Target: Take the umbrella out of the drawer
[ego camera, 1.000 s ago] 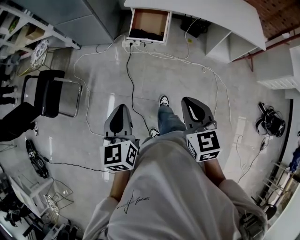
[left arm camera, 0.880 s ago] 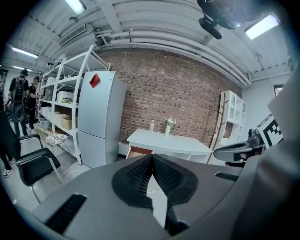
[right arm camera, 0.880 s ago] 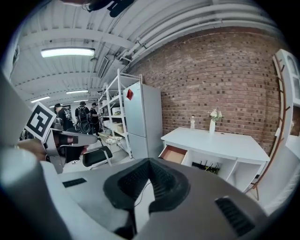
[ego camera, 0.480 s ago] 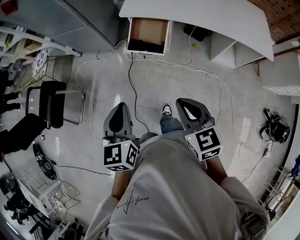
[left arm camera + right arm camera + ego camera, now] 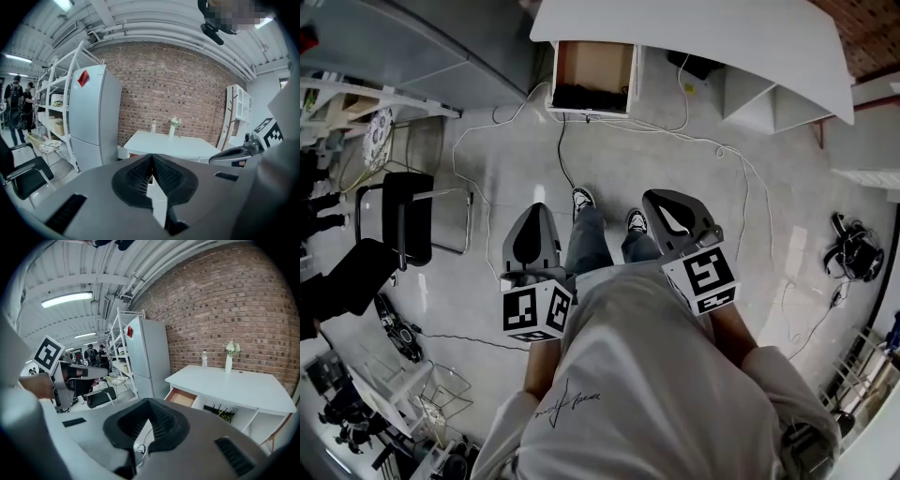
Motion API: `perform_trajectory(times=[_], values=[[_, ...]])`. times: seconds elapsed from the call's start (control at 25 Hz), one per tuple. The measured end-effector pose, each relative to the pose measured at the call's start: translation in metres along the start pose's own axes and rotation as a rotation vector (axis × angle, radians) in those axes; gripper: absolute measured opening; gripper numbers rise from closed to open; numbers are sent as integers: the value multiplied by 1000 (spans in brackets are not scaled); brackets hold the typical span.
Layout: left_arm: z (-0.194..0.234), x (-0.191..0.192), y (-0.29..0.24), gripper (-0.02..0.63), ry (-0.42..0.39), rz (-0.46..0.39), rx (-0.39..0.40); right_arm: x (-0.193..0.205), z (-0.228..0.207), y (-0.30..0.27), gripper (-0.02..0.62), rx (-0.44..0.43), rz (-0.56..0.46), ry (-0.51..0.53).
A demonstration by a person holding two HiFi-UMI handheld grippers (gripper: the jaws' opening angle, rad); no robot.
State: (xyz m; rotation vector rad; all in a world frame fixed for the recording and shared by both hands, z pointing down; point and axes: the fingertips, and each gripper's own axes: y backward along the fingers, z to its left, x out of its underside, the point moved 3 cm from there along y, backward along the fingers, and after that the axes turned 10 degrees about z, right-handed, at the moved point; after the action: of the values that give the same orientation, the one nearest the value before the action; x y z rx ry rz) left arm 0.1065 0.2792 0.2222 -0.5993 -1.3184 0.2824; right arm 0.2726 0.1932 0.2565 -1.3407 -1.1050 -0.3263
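The wooden drawer [image 5: 592,66] stands pulled out from under the white desk [image 5: 703,37] at the top of the head view. A dark bundle, the umbrella [image 5: 589,97], lies along its near end; it is too small to make out any detail. My left gripper [image 5: 533,210] and right gripper [image 5: 653,199] are held side by side at waist height, well short of the drawer, both shut and empty. The right gripper view shows the open drawer [image 5: 183,397] ahead. In the left gripper view the pads [image 5: 161,173] meet at the tip.
Cables [image 5: 565,159] run across the tiled floor between me and the desk. A black chair [image 5: 403,211] stands at the left, with a grey fridge [image 5: 93,117] and metal shelving [image 5: 51,103] beyond it. A vase and a bottle stand on the desk [image 5: 173,145]. People stand at the far left.
I have walked toward the desk, so the drawer sits nearer in the head view. One foot has stepped forward. Both grippers stayed shut and moved along with me.
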Motion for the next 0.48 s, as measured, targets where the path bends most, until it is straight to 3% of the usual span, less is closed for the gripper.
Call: perform_trajectory(times=[0.48], values=[[39, -50, -77, 17, -24, 28, 117, -57, -24, -73, 11, 32, 27, -16]])
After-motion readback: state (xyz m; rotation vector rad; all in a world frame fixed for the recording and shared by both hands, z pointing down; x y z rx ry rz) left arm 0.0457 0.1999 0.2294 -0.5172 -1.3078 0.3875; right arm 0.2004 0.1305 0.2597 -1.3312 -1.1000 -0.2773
